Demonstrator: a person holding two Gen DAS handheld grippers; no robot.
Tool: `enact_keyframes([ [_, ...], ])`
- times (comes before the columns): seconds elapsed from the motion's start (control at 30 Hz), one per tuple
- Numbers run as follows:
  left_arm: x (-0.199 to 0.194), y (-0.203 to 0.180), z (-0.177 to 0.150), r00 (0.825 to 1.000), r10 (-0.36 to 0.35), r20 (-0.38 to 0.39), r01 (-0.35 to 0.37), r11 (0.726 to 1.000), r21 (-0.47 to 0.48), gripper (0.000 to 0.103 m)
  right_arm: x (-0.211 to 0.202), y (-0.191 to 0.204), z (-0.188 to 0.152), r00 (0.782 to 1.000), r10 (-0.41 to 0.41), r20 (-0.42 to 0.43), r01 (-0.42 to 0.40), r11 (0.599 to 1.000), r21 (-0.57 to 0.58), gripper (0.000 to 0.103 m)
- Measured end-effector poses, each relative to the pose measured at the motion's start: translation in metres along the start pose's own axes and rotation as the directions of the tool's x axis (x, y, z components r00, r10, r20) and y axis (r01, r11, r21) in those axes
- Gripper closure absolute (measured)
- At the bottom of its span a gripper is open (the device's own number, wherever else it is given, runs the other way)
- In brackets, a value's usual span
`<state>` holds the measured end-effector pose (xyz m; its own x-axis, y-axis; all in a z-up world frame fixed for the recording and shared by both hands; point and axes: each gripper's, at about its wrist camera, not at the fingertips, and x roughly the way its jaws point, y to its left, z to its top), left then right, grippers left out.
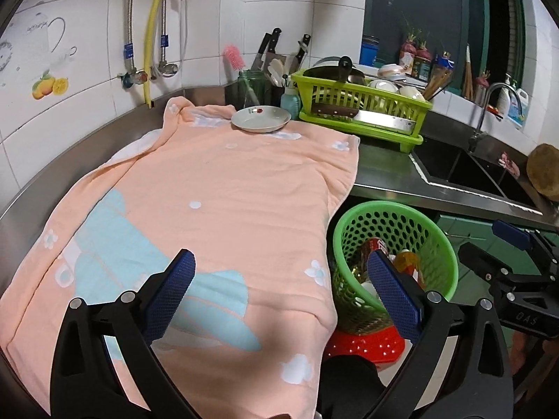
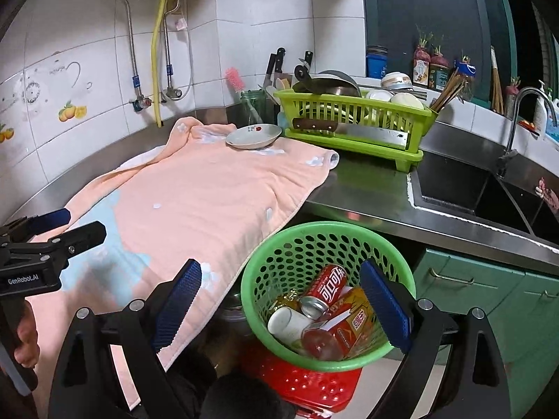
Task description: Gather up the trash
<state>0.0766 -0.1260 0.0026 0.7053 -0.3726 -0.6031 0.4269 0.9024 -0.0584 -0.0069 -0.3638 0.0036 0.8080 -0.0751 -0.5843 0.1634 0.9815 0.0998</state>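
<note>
Both tools hang with their blue pads spread wide and nothing between them: the left gripper (image 1: 281, 288) over the near part of the towel, the right gripper (image 2: 281, 300) just right of it, above the green basket (image 2: 279, 244). The basket stands below the counter's front edge on a red perforated stool (image 2: 307, 384). The trash lies inside it: a red can (image 2: 325, 284), a white bottle (image 2: 288, 321) and an orange-red carton (image 2: 353, 324), heaped together and touching.

A peach towel (image 1: 227, 192) with pale blue and white patterns covers the left stretch of the steel counter (image 2: 367, 188), its right edge hanging over the front. At the towel's far end sits a shallow plate (image 1: 260, 118). Right of the plate is a lime dish rack (image 1: 363, 104) holding bowls and a pot lid, a cleaver leaning on its front. Farther right, a sunken sink (image 2: 464, 188) and a curved tap (image 2: 524, 104). White tiled walls (image 1: 87, 87) meet in the far corner, hoses hanging down them; green cabinet doors (image 2: 489, 289) close the space under the counter.
</note>
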Motion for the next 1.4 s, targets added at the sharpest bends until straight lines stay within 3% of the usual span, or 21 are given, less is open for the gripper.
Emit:
enact_keyframes([
  [1.4, -0.029, -0.004, -0.013, 0.999, 0.029, 0.018, -0.03, 1.0, 0.011, 0.005, -0.03, 0.014, -0.009, 0.999, 0.025, 0.046, -0.023, 0.999, -0.024, 0.014],
])
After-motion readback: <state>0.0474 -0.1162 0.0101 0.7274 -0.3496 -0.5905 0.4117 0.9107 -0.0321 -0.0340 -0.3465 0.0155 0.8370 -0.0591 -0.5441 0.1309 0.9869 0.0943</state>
